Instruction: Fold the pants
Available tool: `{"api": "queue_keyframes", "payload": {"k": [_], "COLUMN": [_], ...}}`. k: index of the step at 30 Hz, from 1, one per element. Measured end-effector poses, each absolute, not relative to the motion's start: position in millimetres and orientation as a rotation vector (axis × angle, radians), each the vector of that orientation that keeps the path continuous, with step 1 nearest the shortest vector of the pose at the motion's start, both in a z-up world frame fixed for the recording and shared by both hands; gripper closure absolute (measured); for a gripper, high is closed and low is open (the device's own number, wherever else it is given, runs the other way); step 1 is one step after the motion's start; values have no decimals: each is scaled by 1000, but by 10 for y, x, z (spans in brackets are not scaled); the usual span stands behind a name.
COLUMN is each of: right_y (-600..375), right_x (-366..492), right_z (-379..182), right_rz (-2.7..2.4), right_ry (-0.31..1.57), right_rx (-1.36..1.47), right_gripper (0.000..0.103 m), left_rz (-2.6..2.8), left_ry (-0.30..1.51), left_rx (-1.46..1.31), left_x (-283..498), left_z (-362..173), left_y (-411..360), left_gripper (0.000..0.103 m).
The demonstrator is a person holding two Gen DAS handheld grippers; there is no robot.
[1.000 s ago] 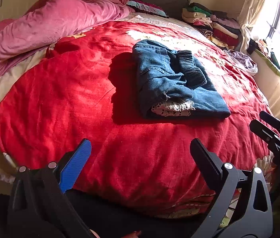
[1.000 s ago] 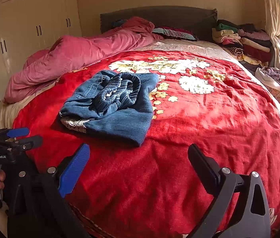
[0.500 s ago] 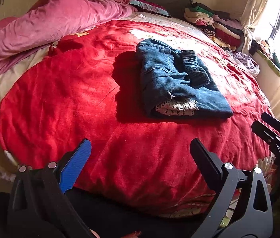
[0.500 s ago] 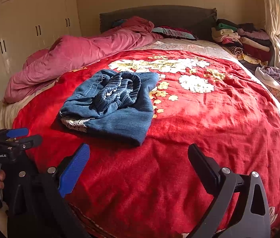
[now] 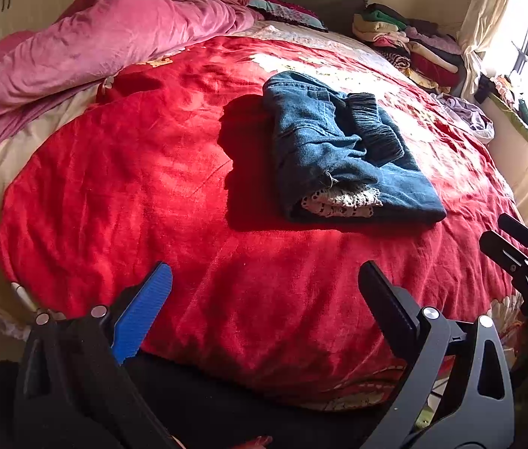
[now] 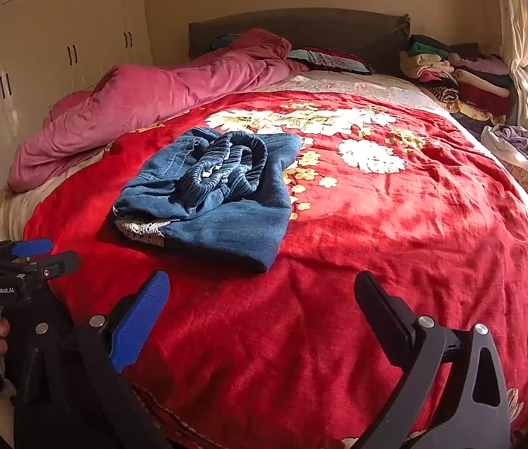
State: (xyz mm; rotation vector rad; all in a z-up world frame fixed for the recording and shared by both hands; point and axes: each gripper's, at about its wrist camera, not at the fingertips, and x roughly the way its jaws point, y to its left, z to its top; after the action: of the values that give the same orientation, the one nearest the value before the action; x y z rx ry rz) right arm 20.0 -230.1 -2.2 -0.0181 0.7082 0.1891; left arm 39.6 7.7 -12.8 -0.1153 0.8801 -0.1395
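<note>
Pants [image 6: 211,194]: matt blue denim, white lace trim. Blanket [image 6: 395,247]: plush red, slight sheen. Quilt [image 6: 144,104]: soft pink cloth.

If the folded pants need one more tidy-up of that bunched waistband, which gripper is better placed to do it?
Probably the left gripper: the pants lie almost straight ahead of its open jaws. For the right gripper, also open, they sit off to its left.

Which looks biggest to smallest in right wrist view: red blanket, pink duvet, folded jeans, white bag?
1. red blanket
2. pink duvet
3. folded jeans
4. white bag
The duvet lies farther back than the jeans, so that gap is understated.
</note>
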Motion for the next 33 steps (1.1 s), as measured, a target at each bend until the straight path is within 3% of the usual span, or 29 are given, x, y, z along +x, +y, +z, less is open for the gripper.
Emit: {"api": "queue_keyframes", "payload": {"k": [33], "right_y": [-2746], "right_x": [286], "right_z": [-117], "right_rz": [35], "right_ry": [738], "right_rx": [-10], "right_gripper": [5], "left_rz": [-58], "left_ry": [908], "left_rx": [-86], "left_x": [505], "left_z": [-173], "left_y": [213], "left_gripper": [10]}}
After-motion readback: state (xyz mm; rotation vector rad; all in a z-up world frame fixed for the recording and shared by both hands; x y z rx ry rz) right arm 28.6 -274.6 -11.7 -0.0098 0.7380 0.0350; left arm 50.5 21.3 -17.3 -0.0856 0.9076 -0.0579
